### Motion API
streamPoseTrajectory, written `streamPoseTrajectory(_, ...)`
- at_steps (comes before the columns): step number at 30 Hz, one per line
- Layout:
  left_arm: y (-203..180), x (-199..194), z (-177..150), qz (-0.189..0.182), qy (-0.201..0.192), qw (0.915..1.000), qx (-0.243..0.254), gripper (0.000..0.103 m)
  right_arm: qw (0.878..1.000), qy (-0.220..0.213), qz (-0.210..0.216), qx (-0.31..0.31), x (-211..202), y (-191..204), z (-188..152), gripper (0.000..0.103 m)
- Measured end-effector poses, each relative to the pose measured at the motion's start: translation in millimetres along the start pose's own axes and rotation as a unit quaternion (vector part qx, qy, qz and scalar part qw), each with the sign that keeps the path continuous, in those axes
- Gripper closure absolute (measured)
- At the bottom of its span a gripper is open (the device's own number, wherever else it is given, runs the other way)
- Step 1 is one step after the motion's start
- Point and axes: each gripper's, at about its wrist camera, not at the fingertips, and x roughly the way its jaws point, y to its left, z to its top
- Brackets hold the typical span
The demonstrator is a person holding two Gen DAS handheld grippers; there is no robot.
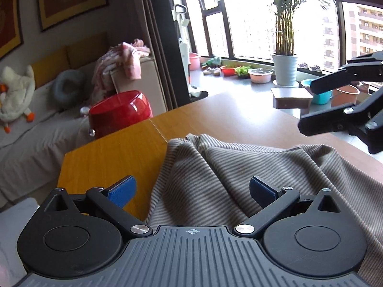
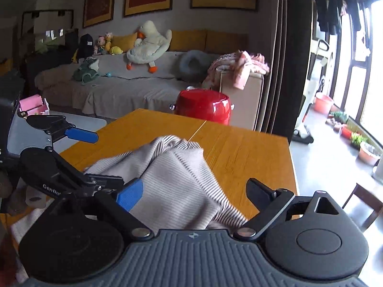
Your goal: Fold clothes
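Observation:
A beige, finely striped garment [image 1: 239,181] lies crumpled on the orange wooden table [image 1: 107,157]. My left gripper [image 1: 191,191] hovers over the garment's left edge with its blue pads wide apart, open and pressing on nothing. My right gripper [image 1: 311,105] comes in from the right above the cloth, also open. In the right wrist view the garment [image 2: 177,174] sits bunched between and below the right gripper's [image 2: 195,193] spread fingers, which do not grip it. The left gripper [image 2: 95,157] stands open at the left over the table [image 2: 239,155] edge.
A red round stool [image 1: 119,112] stands just beyond the table's far edge, with a covered sofa [image 2: 119,88] and a plush goose [image 2: 148,45] behind. A box draped with pink clothes [image 2: 239,69] is beside dark curtains. Plant pots and basins [image 1: 261,74] line the window. A chair [image 2: 363,198] is at the right.

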Motion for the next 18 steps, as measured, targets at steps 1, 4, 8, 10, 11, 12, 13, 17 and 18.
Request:
streamPoseTrajectory(1,2.4,11.7,4.5,0.001,0.007,0.9999,-0.007,0.002,1.000,0.002,0.001,-0.009,9.8,-1.3,9.3,0.029)
streamPoseTrajectory(4,11.1,48.0,11.4,-0.011,0.043,0.9983,-0.039,0.014,1.000,0.010,0.000,-0.024,43.9,-3.5,28.5,0.047)
streamPoseTrajectory(8,34.4,69.7,5.8,-0.073,0.061,0.9924,-0.078,0.050,1.000,0.028,0.005,0.008,87.2,-8.7,23.6,0.048)
streamPoseTrajectory(10,52.1,67.1,2.5,-0.064,0.049,0.9930,-0.086,0.068,0.999,0.049,0.003,0.023,101.8,-11.8,9.3,0.048)
streamPoseTrajectory(11,61.6,64.2,1.0,-0.050,0.041,0.9941,-0.087,0.071,0.998,0.057,0.001,0.025,106.0,-13.0,1.9,0.048)
streamPoseTrajectory(12,72.2,62.5,-0.8,-0.033,0.035,0.9946,-0.092,0.072,0.998,0.064,-0.005,0.022,108.2,-14.2,-4.0,0.048)
streamPoseTrajectory(13,84.1,62.6,-2.8,-0.012,0.034,0.9942,-0.101,0.075,0.997,0.070,-0.012,0.017,109.7,-15.5,-9.2,0.048)
streamPoseTrajectory(17,120.3,68.5,-9.1,0.025,0.047,0.9872,-0.151,0.083,0.998,0.055,-0.033,-0.005,106.6,-8.0,-1.6,0.048)
streamPoseTrajectory(18,124.6,69.6,-10.9,0.020,0.050,0.9854,-0.161,0.083,0.999,0.044,-0.028,-0.004,105.3,-3.5,5.3,0.048)
